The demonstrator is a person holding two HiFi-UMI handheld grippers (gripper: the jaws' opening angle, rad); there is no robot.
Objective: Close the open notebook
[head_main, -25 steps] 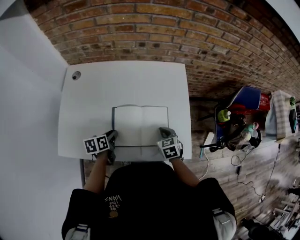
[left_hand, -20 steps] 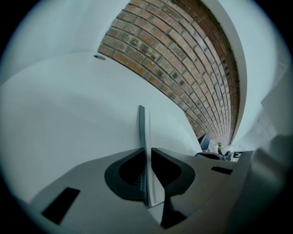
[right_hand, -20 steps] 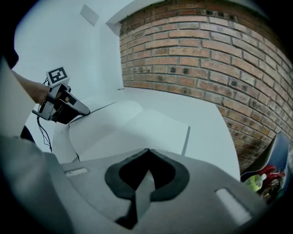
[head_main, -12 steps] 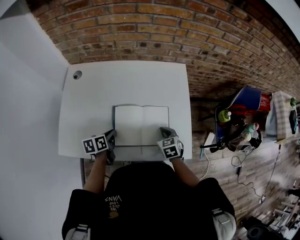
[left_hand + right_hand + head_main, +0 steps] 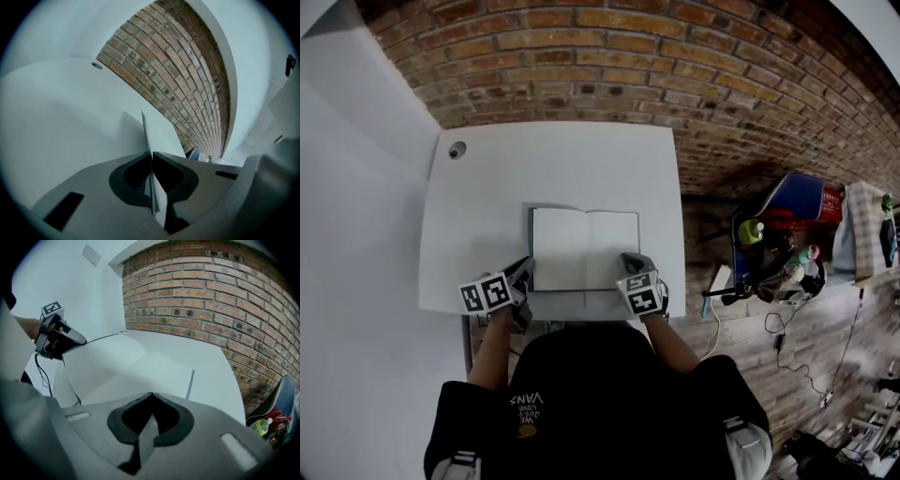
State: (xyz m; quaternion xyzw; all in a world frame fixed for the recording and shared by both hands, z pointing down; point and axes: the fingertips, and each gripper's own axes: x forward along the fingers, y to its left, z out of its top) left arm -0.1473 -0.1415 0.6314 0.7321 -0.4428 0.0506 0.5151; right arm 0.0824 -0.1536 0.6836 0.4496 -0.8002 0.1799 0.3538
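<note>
Step in hand: start of the fold. Left tongs (image 5: 151, 157) have just been closing and now pinch the thin left edge of the notebook (image 5: 586, 248), edge-on between the pads. Right tongs (image 5: 150, 394) are shut with nothing between them, at the right page's near corner. The notebook lies open on the table (image 5: 553, 159), just ahead of both tongs.

Next, probably: swing the pinched side over toward the right tongs, which must clear.

Against a second ago: the left edge is raised and drawn slightly inward.

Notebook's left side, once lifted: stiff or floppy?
Probably fairly stiff: the edge in the left tongs, which have just been closing on it, stands straight. Likely light: thin stack. The notebook may slide on the smooth table.
</note>
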